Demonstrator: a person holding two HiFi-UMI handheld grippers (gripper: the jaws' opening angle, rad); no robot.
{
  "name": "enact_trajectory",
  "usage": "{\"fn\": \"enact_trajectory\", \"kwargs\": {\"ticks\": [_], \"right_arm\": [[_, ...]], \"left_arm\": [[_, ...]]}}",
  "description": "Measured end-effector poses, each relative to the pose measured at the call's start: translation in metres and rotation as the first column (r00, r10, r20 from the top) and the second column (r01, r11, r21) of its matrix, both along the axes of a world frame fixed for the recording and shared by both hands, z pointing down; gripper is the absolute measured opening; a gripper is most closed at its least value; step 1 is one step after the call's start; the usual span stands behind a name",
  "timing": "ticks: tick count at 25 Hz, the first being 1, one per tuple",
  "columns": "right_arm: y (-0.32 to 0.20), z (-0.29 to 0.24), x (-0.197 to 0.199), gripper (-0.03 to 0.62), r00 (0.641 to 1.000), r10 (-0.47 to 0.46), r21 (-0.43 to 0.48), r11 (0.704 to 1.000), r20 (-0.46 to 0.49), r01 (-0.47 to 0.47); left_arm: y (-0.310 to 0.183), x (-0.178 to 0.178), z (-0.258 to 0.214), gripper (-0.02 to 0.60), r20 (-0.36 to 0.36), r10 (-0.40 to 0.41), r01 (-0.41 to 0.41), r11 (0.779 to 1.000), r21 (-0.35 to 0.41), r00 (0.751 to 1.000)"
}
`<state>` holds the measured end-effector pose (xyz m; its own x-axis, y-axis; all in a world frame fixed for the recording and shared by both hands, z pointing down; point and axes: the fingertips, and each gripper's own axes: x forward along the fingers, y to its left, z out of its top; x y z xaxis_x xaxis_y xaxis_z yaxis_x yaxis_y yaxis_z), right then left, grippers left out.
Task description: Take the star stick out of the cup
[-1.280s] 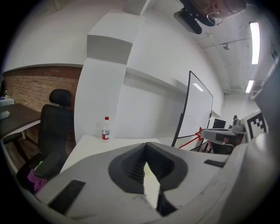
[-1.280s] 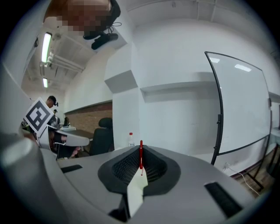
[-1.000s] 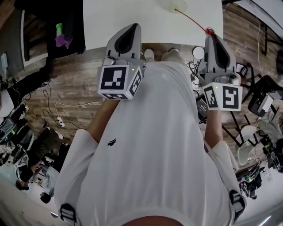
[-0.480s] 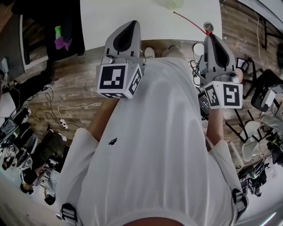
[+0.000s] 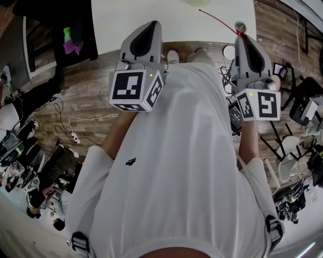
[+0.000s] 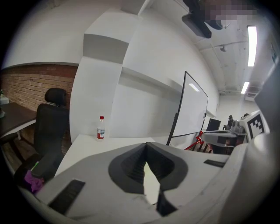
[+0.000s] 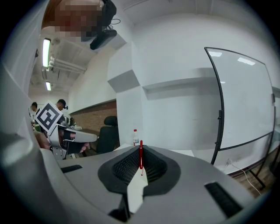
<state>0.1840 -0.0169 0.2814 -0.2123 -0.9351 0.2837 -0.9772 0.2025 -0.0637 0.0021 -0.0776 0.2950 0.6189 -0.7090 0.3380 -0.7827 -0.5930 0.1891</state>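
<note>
A thin red star stick [image 5: 219,22] slants over the white table [image 5: 146,15]; its far end lies near a pale cup [image 5: 195,2] cut off by the top edge. My right gripper [image 5: 240,36] is shut on the near end, where a red lump shows. In the right gripper view the stick [image 7: 141,156] stands pinched upright between the jaw tips of that gripper [image 7: 141,149]. My left gripper [image 5: 153,24] hovers at the table's near edge, left of the stick. In its own view the left gripper [image 6: 146,144] is shut with nothing in it.
A water bottle [image 6: 100,128] stands at the table's far side by a white wall. A black office chair [image 6: 50,124] is to the left and a whiteboard on a stand [image 6: 192,109] to the right. Cables and gear [image 5: 30,151] lie on the wooden floor around the person.
The right gripper has drifted slightly right and up with the stick still pinched. The cup has slid further off the top edge. The left gripper has barely moved.
</note>
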Motion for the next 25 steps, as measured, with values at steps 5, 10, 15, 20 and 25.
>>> {"fn": "enact_trajectory", "kwargs": {"ticks": [5,10,15,20,25], "right_arm": [[-0.004,0.004,-0.002,0.017,1.000,-0.007,-0.007,1.000,-0.013,0.007],[-0.003,0.005,-0.002,0.017,1.000,-0.012,-0.011,1.000,-0.016,0.012],[-0.001,0.000,0.000,0.017,1.000,-0.006,-0.010,1.000,-0.015,0.006],[-0.006,0.004,-0.001,0.017,1.000,-0.012,-0.019,1.000,-0.015,0.012],[-0.012,0.000,-0.008,0.017,1.000,-0.012,-0.019,1.000,-0.020,0.012]], "left_arm": [[-0.001,0.000,0.004,-0.005,0.004,0.005,-0.005,1.000,-0.008,1.000],[0.000,0.005,0.006,-0.005,0.001,0.012,-0.012,1.000,-0.013,1.000],[0.003,0.008,0.005,-0.005,0.005,0.022,-0.022,1.000,-0.017,1.000],[0.000,0.009,0.010,-0.005,0.004,0.026,-0.026,0.999,-0.027,1.000],[-0.007,0.002,0.006,-0.005,0.000,0.024,-0.024,0.999,-0.023,1.000]]}}
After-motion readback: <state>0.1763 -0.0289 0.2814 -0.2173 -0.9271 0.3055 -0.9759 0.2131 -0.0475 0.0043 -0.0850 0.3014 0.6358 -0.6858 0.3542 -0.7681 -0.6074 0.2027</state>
